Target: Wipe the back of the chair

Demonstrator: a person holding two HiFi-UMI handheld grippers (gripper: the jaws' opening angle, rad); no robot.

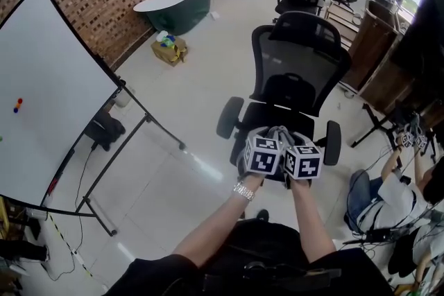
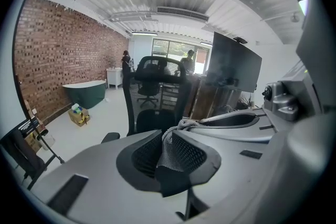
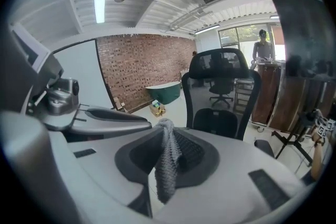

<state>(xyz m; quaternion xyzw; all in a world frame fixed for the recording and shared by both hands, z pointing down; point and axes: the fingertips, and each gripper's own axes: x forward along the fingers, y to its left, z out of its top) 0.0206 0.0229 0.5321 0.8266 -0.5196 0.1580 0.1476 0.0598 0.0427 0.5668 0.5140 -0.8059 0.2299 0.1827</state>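
Observation:
A black mesh office chair (image 1: 300, 69) faces me, its backrest (image 1: 302, 59) upright behind the seat. My two grippers are held side by side over the seat's front edge, left gripper (image 1: 263, 142) and right gripper (image 1: 297, 143) almost touching. Both are shut on one grey knitted cloth (image 1: 279, 133). In the left gripper view the cloth (image 2: 169, 148) is pinched between the jaws, with the chair backrest (image 2: 156, 93) ahead. In the right gripper view the cloth (image 3: 167, 162) hangs out of the jaws, and the backrest (image 3: 221, 93) stands ahead, to the right.
A whiteboard (image 1: 41, 93) on a black stand is at the left. A dark green bathtub (image 1: 177, 5) and a cardboard box (image 1: 170, 50) sit by the brick wall. A seated person (image 1: 388, 194) is at the right; more chairs and people are at the back.

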